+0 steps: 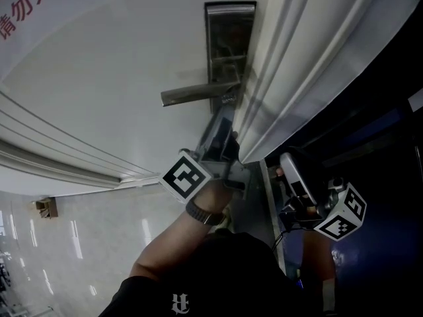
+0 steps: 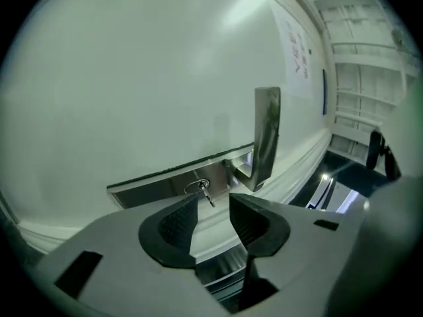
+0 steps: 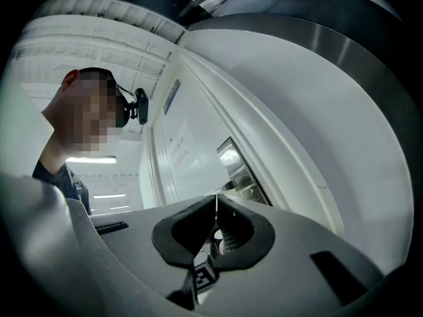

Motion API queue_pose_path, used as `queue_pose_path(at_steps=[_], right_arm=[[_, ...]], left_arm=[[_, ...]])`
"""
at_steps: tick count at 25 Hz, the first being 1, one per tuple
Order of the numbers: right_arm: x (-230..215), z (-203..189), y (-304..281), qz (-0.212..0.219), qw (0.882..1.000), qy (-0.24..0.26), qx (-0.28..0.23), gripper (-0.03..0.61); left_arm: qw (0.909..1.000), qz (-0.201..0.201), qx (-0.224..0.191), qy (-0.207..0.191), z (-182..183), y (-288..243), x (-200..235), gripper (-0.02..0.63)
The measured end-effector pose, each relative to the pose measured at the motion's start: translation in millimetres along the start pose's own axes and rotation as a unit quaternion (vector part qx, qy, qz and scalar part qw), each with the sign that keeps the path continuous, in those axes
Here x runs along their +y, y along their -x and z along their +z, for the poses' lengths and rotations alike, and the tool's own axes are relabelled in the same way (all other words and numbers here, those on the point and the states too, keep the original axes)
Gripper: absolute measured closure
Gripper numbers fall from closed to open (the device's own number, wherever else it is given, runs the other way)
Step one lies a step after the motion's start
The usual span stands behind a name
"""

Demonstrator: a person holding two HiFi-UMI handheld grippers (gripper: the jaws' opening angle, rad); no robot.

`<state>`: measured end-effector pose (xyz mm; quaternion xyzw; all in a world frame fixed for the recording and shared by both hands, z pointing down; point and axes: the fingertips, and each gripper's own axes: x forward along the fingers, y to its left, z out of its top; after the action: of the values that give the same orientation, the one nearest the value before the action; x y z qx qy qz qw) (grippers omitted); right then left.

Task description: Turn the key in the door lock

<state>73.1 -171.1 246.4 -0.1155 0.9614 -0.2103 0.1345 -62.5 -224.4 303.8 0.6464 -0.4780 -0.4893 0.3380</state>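
Head view, red 请勿 lettering (image 1: 25, 6), left hand-held gripper (image 2: 213, 200) parted near key (image 2: 204, 189), right (image 3: 216, 201) closed

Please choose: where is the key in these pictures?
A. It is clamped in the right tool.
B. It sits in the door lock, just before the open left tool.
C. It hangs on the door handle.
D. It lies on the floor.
B: in the left gripper view the key sticks out of the lock plate, and the left tool has its jaws apart, not pressing on it.
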Motion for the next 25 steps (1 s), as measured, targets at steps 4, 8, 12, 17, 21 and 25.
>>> queue_pose_path(at_steps=[4,8,12,17,21,25], right_arm=[[-2,3,2,-0.003,1.000,0.001,-0.003,0.561],[-4,4,3,-0.006,1.000,-0.003,-0.004,0.561],[-6,3,3,-0.008,1.000,-0.006,-0.003,0.561],[-7,0,1,-0.010,1.000,-0.008,0.000,0.561],[-7,-1,-1,-0.008,1.000,-0.010,0.001,0.561],[-7,-2,-3,-0.004,1.000,-0.011,0.001,0.561]], left_arm=[[0.9994,0.007,-0.007,0.032,1,-10,8,0.483],[0.9988,0.006,-0.015,0.046,2,-18,14,0.483],[0.9986,-0.004,-0.022,0.047,2,-23,10,0.546],[0.9970,0.037,0.003,-0.068,2,-22,11,0.571],[0.9731,0.080,0.033,-0.214,1,-23,6,0.571],[0.9386,0.112,0.054,-0.322,-1,-24,3,0.569]])
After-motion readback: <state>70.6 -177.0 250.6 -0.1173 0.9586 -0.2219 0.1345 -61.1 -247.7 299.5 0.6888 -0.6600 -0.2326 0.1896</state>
